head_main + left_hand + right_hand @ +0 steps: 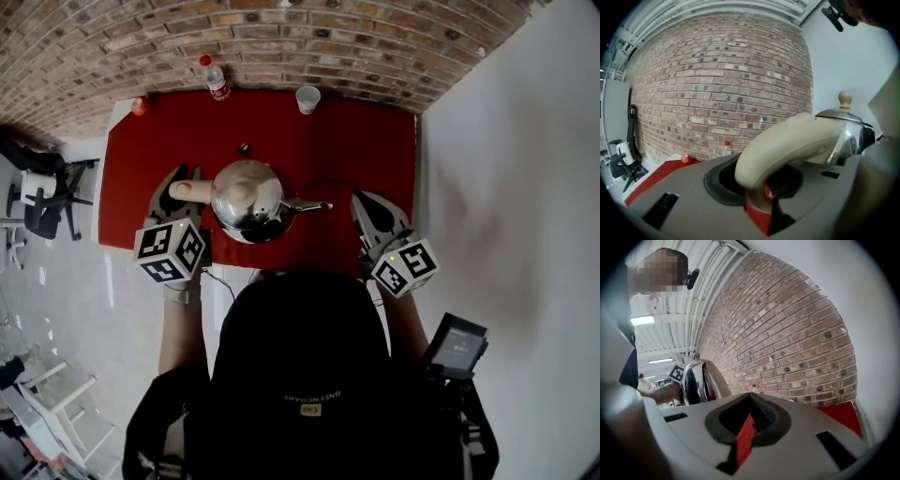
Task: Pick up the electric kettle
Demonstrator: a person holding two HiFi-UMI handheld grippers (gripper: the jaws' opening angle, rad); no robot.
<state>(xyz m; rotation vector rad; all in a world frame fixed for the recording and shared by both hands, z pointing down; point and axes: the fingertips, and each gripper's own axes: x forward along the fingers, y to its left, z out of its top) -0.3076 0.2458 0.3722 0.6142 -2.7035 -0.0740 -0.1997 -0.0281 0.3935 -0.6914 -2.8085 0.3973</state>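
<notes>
Polished steel electric kettle [246,199] sits nr ctr of the red-cloth table [356,150], in front of the person. Its round lid has a cream knob on top, and a thin spout [309,205] points to the right side. Can't tell if the base touches the cloth.

Left gripper [185,180] is at the kettle's left side, clamped on the cream curved plastic handle [787,140]. In the left gripper view the handle arches thru the dark pad recess btwn the two jaws, w/ red cloth showing under it.

Right gripper [373,208] is over the cloth on the kettle's right, near but apart from the spout tip. Jaws are only a narrow gap apart w/ nothing btwn them, just a red strip of cloth.

At the far edge by the brick wall [281,37]: clear plastic bottle w/ red cap [216,78], white paper cup [307,98], small red ball [140,106] at the far-left corner. A tiny dark object [243,147] lies just beyond the kettle.
</notes>
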